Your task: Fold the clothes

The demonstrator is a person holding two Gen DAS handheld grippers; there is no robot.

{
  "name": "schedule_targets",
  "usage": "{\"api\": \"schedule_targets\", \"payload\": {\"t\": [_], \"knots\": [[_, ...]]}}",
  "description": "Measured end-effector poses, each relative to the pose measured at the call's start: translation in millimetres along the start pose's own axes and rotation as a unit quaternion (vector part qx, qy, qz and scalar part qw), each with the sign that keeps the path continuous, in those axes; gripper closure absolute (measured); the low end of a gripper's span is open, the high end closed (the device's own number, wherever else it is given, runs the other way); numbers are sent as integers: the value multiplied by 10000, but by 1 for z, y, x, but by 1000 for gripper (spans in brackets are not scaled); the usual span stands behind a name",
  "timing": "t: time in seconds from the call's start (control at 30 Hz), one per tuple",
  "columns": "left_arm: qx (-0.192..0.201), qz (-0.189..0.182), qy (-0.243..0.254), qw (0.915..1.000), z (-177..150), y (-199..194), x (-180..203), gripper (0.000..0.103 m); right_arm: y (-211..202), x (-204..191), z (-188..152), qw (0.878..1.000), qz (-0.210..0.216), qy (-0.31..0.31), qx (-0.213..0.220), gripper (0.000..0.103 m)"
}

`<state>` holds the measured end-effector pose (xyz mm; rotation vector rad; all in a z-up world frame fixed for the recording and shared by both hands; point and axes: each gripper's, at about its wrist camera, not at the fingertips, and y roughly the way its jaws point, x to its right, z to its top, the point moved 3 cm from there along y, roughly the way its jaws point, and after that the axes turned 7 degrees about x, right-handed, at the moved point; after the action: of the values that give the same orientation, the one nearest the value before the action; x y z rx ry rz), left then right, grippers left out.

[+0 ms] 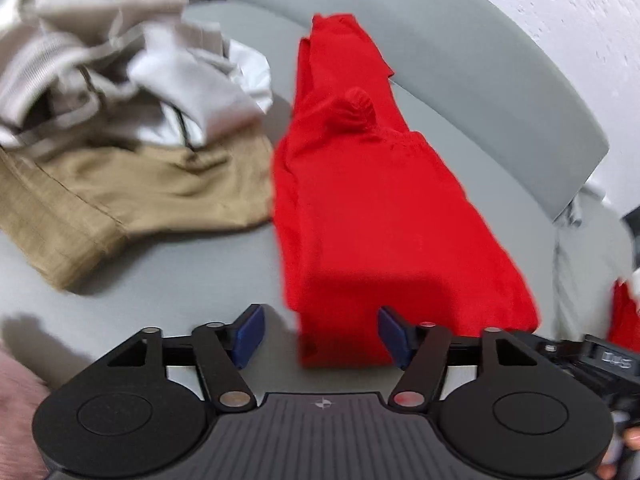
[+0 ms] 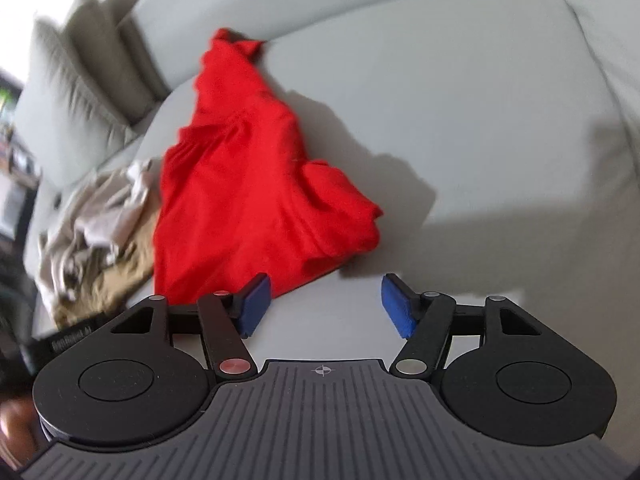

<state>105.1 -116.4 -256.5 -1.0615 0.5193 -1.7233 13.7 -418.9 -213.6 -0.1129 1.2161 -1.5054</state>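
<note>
Left gripper [image 1: 322, 334] agape over crumpled red garment [image 1: 372, 208]

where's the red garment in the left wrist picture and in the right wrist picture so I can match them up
Left wrist: the red garment fills the centre, running from the sofa back down to between the open left gripper fingers.
Right wrist: the red garment lies left of centre, beyond the open right gripper.
Shared landmark: the tan and grey clothes pile, left of the garment in both.
</note>
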Motion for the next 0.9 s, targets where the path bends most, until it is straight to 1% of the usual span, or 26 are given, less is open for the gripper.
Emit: {"api": "schedule_targets", "payload": {"t": [0.07, 0.13, 0.17, 0.2, 0.23, 0.27, 0.33, 0.37, 0.47, 0.53, 0.67, 0.73, 0.77, 0.83, 0.87, 0.9], "knots": [[-80, -40, -57, 9999, 0, 7, 3, 31, 8, 16, 3, 9963, 247, 812, 143, 36], [-193, -123, -65, 9997, 1, 17, 10, 30, 17, 23, 6, 9911, 472, 1223, 252, 36], [-210, -129, -48, 9997, 1, 19, 11, 39, 23, 24, 6, 9901, 518, 1279, 260, 37], [-237, -139, 10, 9996, 1, 21, 14, 50, 30, 24, 7, 9892, 572, 1320, 270, 41], [-271, -132, 59, 9995, 2, 23, 15, 75, 36, 23, 9, 9894, 567, 1313, 262, 58], [-356, -164, 17, 9992, 4, 24, 15, 89, 39, 21, 10, 9908, 489, 1241, 227, 80], [-501, -256, -152, 9983, 8, 22, 14, 91, 37, 18, 13, 9929, 420, 1104, 153, 87], [-527, -274, -164, 9981, 9, 21, 14, 91, 32, 17, 15, 9940, 389, 1012, 152, 88], [-597, -369, 60, 9975, 2, 11, 33, 91, 13, 10, 17, 9976, 237, 617, 199, 89], [-658, -462, 259, 9964, -11, 1, 51, 91, -7, 10, 18, 9985, 71, 460, 283, 90], [-799, -703, 678, 9920, -49, -26, 85, 91, -48, 25, 12, 9982, -130, 476, 352, 90], [-862, -729, 948, 9891, -69, -39, 96, 91, -75, 35, -3, 9983, -241, 413, 338, 90], [-876, -708, 1034, 9882, -76, -43, 98, 91, -82, 39, -10, 9983, -270, 412, 313, 90], [-926, -528, 1223, 9868, -96, -52, 95, 91, -98, 47, -30, 9985, -261, 425, 247, 90], [-937, -460, 1262, 9865, -101, -55, 91, 91, -102, 50, -37, 9984, -261, 443, 213, 90], [-939, -400, 1300, 9862, -104, -59, 87, 91, -106, 52, -52, 9983, -254, 504, 148, 90]]}}
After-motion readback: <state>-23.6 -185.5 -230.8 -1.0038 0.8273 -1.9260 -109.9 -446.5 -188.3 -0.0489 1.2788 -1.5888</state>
